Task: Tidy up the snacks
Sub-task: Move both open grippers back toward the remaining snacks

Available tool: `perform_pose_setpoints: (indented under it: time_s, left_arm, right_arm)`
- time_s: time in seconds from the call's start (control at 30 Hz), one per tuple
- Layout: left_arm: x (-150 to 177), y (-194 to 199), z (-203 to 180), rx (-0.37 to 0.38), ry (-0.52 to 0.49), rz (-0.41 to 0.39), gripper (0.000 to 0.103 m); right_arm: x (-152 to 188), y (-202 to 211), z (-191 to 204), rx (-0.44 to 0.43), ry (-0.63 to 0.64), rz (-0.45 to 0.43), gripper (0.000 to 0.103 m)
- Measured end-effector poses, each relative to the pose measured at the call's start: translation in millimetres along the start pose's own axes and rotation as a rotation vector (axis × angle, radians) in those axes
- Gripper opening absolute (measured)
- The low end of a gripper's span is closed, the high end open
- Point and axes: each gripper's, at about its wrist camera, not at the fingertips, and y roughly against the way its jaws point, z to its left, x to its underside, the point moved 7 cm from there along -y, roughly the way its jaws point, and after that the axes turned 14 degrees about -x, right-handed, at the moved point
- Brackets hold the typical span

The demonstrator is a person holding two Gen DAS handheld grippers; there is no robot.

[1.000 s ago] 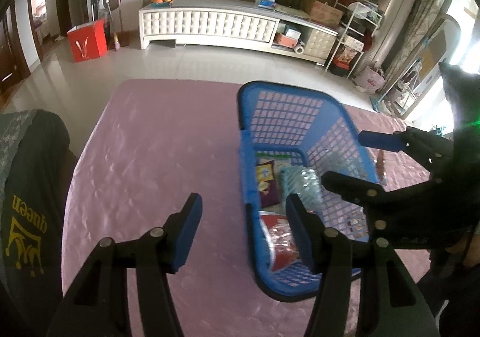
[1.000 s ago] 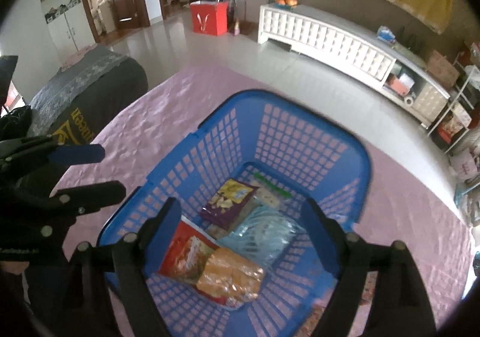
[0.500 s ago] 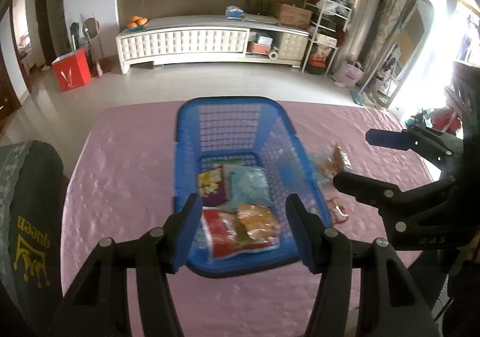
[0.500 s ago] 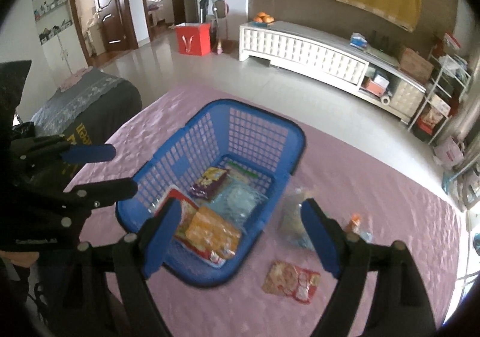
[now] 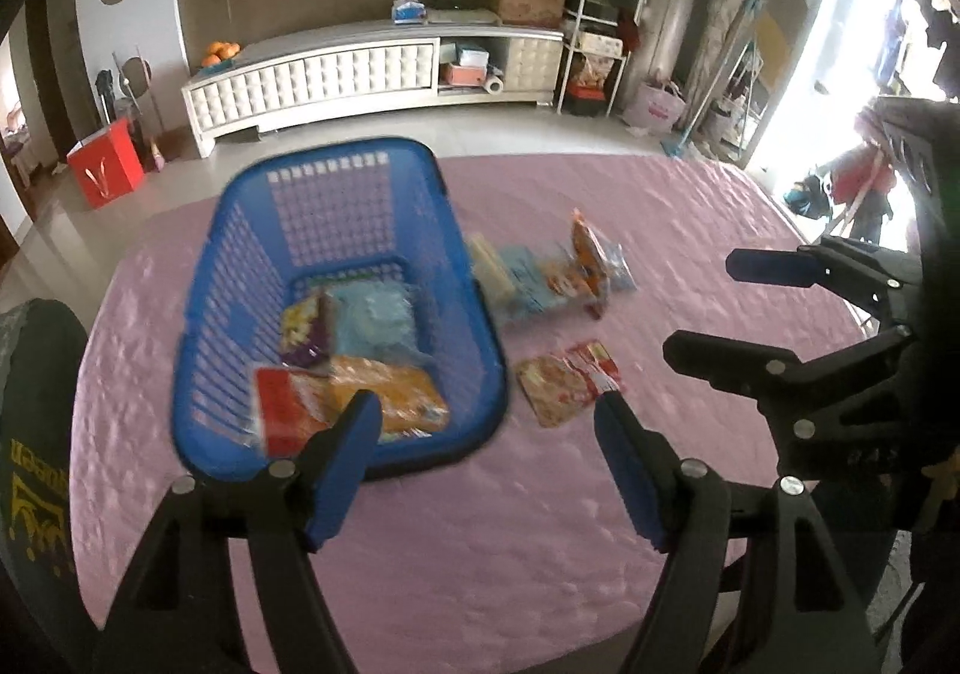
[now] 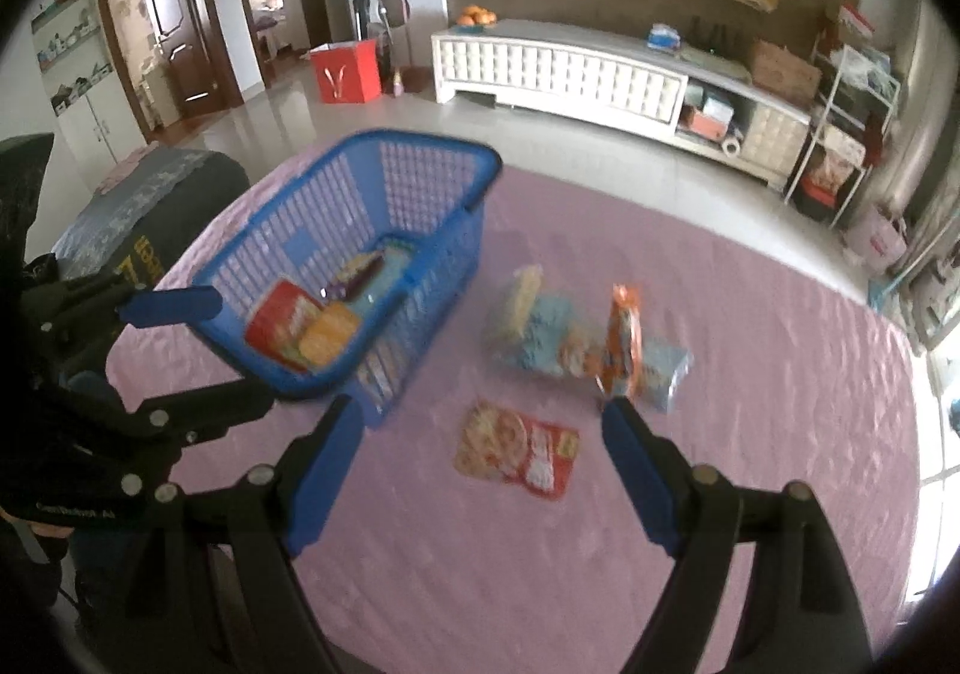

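Snacks (image 6: 517,449) lie beside the basket (image 6: 384,260), well inside the table (image 6: 750,374) edge.

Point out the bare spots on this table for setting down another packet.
Bare pink cloth lies between the open jaws and the red packet, and right of the snack pile. Crowded: between the blue basket and that pile.
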Motion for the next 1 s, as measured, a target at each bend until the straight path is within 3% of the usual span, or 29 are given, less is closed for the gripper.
perform_pose_setpoints:
  time_s: [0.23, 0.5, 0.63, 0.83, 1.0]
  left_arm:
    - [36.3, -8.8, -29.1, -0.017, 0.018, 0.014, 0.072]
    - [68.4, -30.8, -26.7, -0.093, 0.108, 0.054, 0.072]
    - [80.6, -41.8, -21.6, -0.105, 0.171, 0.068, 0.072]
    - [85.9, -58.4, -26.8, -0.155, 0.155, 0.079, 0.072]
    - [92.2, -76.5, -31.9, -0.138, 0.162, 0.129, 0.072]
  right_arm:
    - [39.8, -21.3, -14.7, -0.062, 0.045, 0.054, 0.085]
    - [69.4, -65.4, -26.9, -0.117, 0.169, 0.101, 0.085]
    - [71.2, -90.8, -36.9, -0.12, 0.223, 0.149, 0.085]
    - [65.1, -123.6, -43.8, -0.139, 0.351, 0.214, 0.085]
    - [59.2, -139.6, -44.3, -0.166, 0.418, 0.26, 0.085]
